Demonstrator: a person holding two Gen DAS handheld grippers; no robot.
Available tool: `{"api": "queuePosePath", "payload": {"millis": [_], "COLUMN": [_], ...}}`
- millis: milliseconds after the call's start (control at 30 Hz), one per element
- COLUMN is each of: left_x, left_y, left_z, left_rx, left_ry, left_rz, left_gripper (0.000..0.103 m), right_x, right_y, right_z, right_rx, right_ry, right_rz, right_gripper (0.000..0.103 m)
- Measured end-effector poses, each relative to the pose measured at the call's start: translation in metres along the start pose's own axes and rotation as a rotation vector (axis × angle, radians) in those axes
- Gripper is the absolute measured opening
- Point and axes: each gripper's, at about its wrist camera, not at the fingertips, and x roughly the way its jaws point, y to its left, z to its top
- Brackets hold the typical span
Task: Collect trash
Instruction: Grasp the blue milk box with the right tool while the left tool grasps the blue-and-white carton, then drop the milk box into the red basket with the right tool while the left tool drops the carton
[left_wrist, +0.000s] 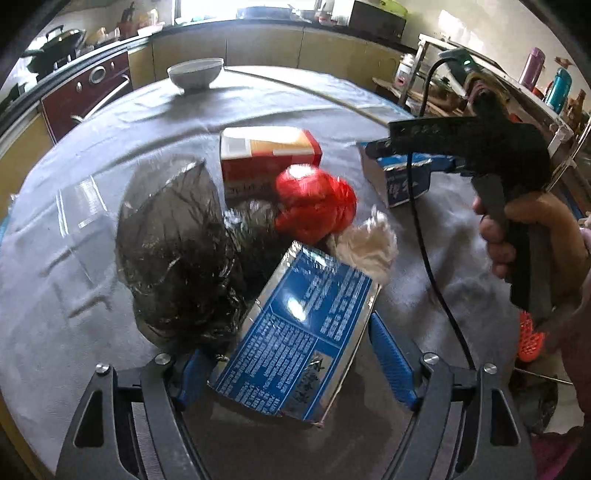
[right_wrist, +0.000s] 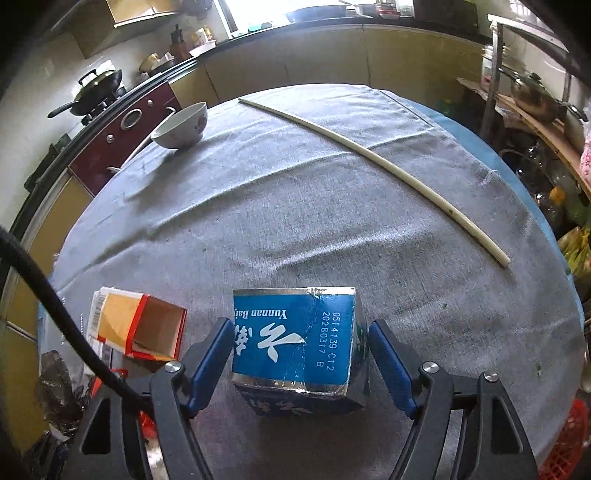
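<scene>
In the left wrist view a flat blue and silver box lies between the open fingers of my left gripper, apart from both pads. Beyond it lie a crumpled black plastic bag, a red plastic wad, a white tissue and a red and orange carton. My right gripper is open around a second blue box, which also shows in the left wrist view. The open carton shows at the right wrist view's left.
A round table with a grey cloth carries a white bowl at the far left and a long pale stick at the far right. Kitchen counters and a stove ring the table. A red basket sits low right.
</scene>
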Motion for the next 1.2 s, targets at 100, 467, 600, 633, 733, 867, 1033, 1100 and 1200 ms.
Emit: {"api": "queuePosePath", "payload": {"millis": [100,467,600,633,733,867,1033,1100,1200], "left_x": [0.006,0.004,-0.006,-0.009,-0.022,-0.036,-0.047,-0.05,-0.052], "left_y": [0.001,-0.004,-0.008,-0.01,-0.02,-0.038,-0.064,-0.076,-0.094], "left_z": [-0.005,-0.018,-0.023,-0.025,-0.031,-0.037,-0.037,-0.034,-0.031], "left_rx": [-0.029,-0.123,-0.137,-0.138,-0.136,-0.11,-0.056,-0.033,0.01], "left_ry": [0.014,0.019,-0.001,-0.006,-0.027,-0.054,-0.079,-0.088,-0.099], "left_rz": [-0.029,-0.037,-0.034,-0.035,-0.04,-0.052,-0.049,-0.056,-0.068], "left_gripper": [0.08,0.061,0.06,0.06,0.059,0.059,0.059,0.059,0.059], "right_x": [-0.005,-0.037,-0.053,-0.058,-0.071,-0.088,-0.109,-0.115,-0.124], "right_y": [-0.006,-0.03,-0.039,-0.041,-0.046,-0.051,-0.064,-0.073,-0.091], "right_z": [-0.006,-0.05,-0.072,-0.077,-0.091,-0.107,-0.129,-0.135,-0.141], "right_rx": [-0.003,0.011,0.03,0.037,0.051,0.065,0.094,0.118,0.15], "right_ry": [0.008,0.069,0.077,0.076,0.065,0.048,0.021,0.01,-0.017], "right_rz": [0.014,0.099,0.152,0.172,0.213,0.272,0.333,0.351,0.351], "right_gripper": [0.077,0.077,0.077,0.077,0.077,0.077,0.077,0.077,0.077]}}
